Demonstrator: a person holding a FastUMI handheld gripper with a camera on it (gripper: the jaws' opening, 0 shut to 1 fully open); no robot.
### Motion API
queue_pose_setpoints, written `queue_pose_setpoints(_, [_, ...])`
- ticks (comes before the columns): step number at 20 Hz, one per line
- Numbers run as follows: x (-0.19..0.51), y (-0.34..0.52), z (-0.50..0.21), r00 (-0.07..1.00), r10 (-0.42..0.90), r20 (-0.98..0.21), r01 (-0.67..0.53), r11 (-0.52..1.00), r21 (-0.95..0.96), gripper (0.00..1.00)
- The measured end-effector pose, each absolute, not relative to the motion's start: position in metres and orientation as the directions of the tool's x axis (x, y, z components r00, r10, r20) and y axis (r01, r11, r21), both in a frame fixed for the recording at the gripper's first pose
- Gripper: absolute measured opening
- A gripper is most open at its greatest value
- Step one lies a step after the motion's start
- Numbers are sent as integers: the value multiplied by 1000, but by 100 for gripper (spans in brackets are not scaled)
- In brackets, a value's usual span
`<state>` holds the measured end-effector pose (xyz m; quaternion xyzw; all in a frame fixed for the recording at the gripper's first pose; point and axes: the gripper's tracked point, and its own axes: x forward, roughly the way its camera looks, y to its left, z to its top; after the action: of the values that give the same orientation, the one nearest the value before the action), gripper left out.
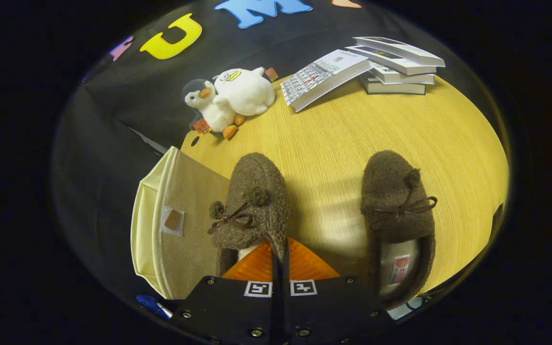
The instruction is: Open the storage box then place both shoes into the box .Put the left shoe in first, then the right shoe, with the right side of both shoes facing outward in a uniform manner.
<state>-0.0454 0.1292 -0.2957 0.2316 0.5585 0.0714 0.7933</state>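
From the gripper view, I am seeing the gripper [281,256] clenching the side wall of the left shoe [252,201], one finger inside its opening, one outside; the storage box [180,225] is sitting just beside it; the right shoe [397,215] is lying apart on the table [333,139]; plush penguins [230,98] and books [362,67] are resting beyond.

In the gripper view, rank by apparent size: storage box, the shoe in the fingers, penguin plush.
1. storage box, largest.
2. shoe, gripped by its edge in the gripper; nearness inflates it.
3. penguin plush, smallest but farthest, so unsure.
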Motion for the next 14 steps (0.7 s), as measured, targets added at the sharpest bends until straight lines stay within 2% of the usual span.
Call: queue_pose_setpoints(14, [1, 188, -190, 479, 467, -743, 102, 811, 576, 0])
